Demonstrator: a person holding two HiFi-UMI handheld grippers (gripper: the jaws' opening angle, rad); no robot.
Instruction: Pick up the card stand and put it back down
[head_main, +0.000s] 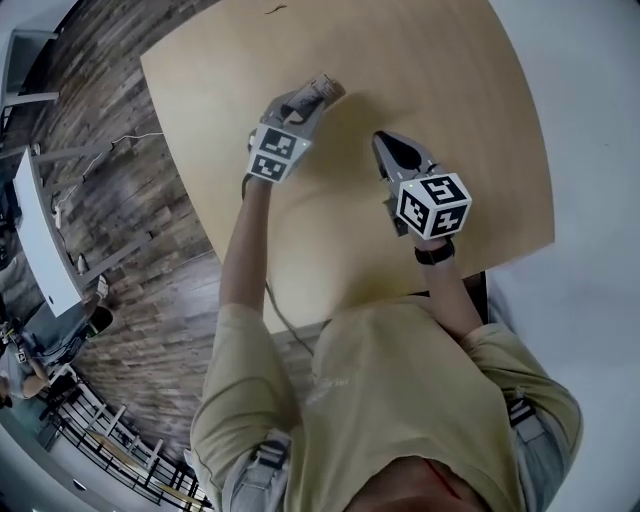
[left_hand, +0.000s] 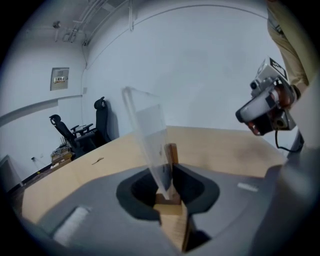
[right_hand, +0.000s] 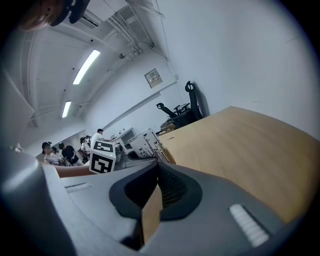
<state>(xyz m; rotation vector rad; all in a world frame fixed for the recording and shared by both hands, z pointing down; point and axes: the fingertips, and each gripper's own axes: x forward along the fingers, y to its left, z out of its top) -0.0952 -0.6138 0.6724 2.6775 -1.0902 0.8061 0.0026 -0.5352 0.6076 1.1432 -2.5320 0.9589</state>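
Observation:
The card stand (head_main: 326, 88), a small wooden block carrying a clear upright sheet (left_hand: 148, 131), is at the far middle of the light wooden table (head_main: 440, 80). My left gripper (head_main: 312, 101) is shut on the stand's wooden base (left_hand: 172, 154), which sits between the two grey jaws. I cannot tell whether the base touches the tabletop. My right gripper (head_main: 384, 141) hovers just to the right of the stand and apart from it. Its jaws are shut with nothing between them (right_hand: 158, 170). From the left gripper view, the right gripper (left_hand: 267, 107) hangs at the upper right.
A small dark scrap (head_main: 272, 11) lies near the table's far edge. Wood-pattern floor (head_main: 110, 170) lies left of the table, with office chairs (left_hand: 75, 132) and people at desks (right_hand: 55, 152) beyond. A white wall (left_hand: 210, 65) stands behind.

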